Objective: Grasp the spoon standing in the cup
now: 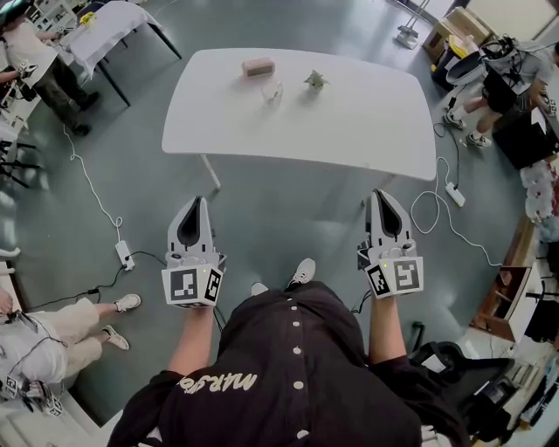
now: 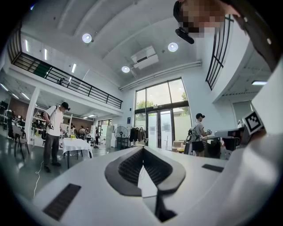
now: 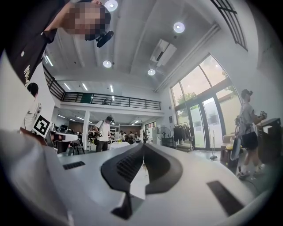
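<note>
Left gripper (image 1: 197, 203): jaws are sitting together, tips meeting, clamping nothing. The left gripper view is showing only the leaf-shaped gap behind the closed tips. Right gripper (image 1: 381, 194): same, jaws are closing tip to tip on nothing.

Both are pointing level and forward, side by side ahead of the person's black shirt (image 1: 288, 367), marker cubes facing up. Both are hovering over the grey floor (image 1: 288, 218), short of the near edge of the white tabletop (image 1: 367, 131).

Cup (image 1: 272, 91) is standing on the far half of the tabletop, well apart from both grippers and lying nearer the left gripper's line than the right's. It's looking like clear glass. The spoon in it is coming out too small to resolve.

Pinkish-brown box (image 1: 258, 66) is sitting just beyond the cup. A small green plant-like thing (image 1: 315, 80) is sitting near the cup, to its right.

A white power strip (image 1: 125, 254) with its cable is lying on the floor left of the left gripper. A second strip (image 1: 455, 194) is lying by the tabletop's right end. A cloth-covered table (image 1: 109, 26) is standing at far left.

People are standing and sitting around the edges of the room. The left gripper view is looking level across the hall at tall glass doors (image 2: 161, 123) and a floor fan (image 2: 120, 132).
</note>
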A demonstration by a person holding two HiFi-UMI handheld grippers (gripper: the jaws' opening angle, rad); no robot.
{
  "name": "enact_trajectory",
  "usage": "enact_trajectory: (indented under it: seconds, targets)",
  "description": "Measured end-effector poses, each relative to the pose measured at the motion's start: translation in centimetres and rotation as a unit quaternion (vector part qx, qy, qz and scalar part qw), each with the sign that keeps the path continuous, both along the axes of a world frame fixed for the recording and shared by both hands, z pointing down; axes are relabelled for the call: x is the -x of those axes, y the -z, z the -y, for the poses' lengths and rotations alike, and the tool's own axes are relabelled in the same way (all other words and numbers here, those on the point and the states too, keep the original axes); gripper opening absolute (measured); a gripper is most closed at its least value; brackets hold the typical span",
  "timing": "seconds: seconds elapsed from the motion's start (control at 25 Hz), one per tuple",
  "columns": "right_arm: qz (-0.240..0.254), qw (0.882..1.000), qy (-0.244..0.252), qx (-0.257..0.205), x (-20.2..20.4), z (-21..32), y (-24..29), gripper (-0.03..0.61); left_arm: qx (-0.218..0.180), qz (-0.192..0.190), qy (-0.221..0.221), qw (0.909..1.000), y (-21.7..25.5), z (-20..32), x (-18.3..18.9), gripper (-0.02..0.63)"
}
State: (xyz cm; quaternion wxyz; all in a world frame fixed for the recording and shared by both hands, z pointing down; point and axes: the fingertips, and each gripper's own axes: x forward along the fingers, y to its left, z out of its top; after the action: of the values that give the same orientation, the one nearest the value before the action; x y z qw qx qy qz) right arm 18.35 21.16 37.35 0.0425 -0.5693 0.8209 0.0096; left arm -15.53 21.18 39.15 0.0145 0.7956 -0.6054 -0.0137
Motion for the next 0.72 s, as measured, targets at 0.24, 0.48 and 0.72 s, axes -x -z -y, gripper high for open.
enact_trajectory:
  seconds: [0.24, 0.48, 0.72]
  targets:
    - [0.005, 1.0, 0.007, 0.0, 0.01, 0.54, 0.07, 0.041, -0.001, 0.003, 0.001, 1.0, 0.16, 0.38, -0.3, 0.008]
    - [0.006, 1.0, 0.017, 0.001, 0.26, 0.98, 0.16, 0.113, -0.001, 0.004, 0.004, 1.0, 0.18, 0.47, -0.27, 0.008]
    - [0.008, 1.0, 0.026, 0.0, 0.24, 0.99, 0.23, 0.177, 0.0, 0.003, 0.006, 1.0, 0.16, 0.25, -0.67, 0.008]
